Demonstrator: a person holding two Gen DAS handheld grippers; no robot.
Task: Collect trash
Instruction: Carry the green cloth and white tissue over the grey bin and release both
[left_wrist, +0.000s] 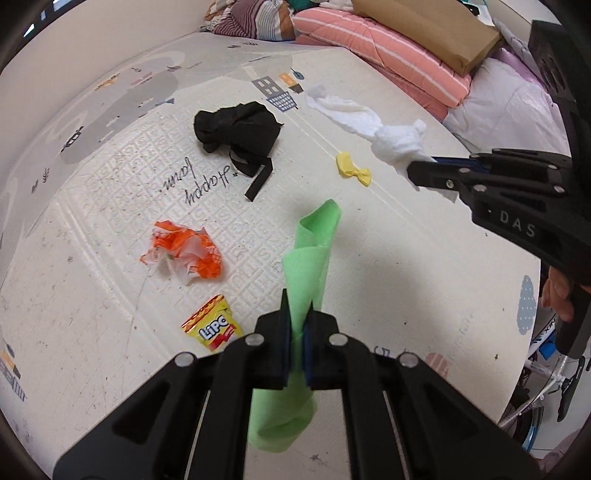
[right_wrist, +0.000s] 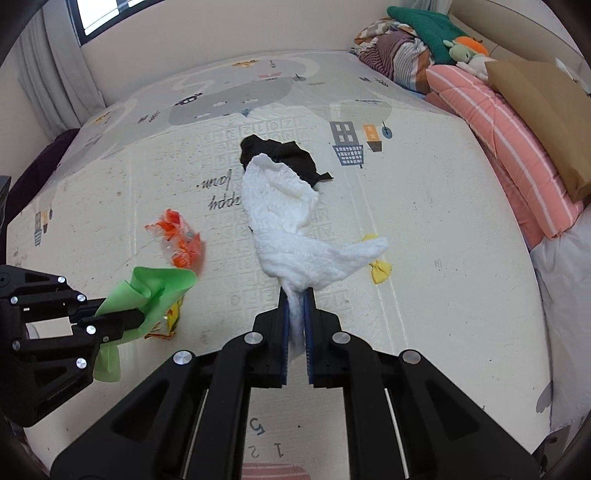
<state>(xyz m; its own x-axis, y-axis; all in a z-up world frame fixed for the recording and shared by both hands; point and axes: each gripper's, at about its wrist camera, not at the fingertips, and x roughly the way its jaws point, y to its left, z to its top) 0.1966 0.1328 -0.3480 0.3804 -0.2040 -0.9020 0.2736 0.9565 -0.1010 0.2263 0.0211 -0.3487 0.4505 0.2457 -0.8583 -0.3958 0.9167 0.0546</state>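
My left gripper (left_wrist: 296, 314) is shut on a green cloth (left_wrist: 312, 254) and holds it above the play mat; it also shows in the right wrist view (right_wrist: 138, 318) with the green cloth (right_wrist: 155, 288). My right gripper (right_wrist: 296, 306) is shut on a white cloth (right_wrist: 291, 229) held above the mat; it shows in the left wrist view (left_wrist: 415, 171) with the white cloth (left_wrist: 395, 138). On the mat lie a black cloth (left_wrist: 236, 129), an orange-white wrapper (left_wrist: 184, 254), a yellow Lipo packet (left_wrist: 212, 326) and a small yellow scrap (left_wrist: 352, 170).
The cream play mat (right_wrist: 424, 258) covers the floor. Folded pink striped bedding (right_wrist: 509, 136) and a brown cardboard piece (right_wrist: 546, 110) lie along the right. A window and curtain (right_wrist: 55, 74) stand at the far left. A bicycle (left_wrist: 546, 376) stands by the mat's right edge.
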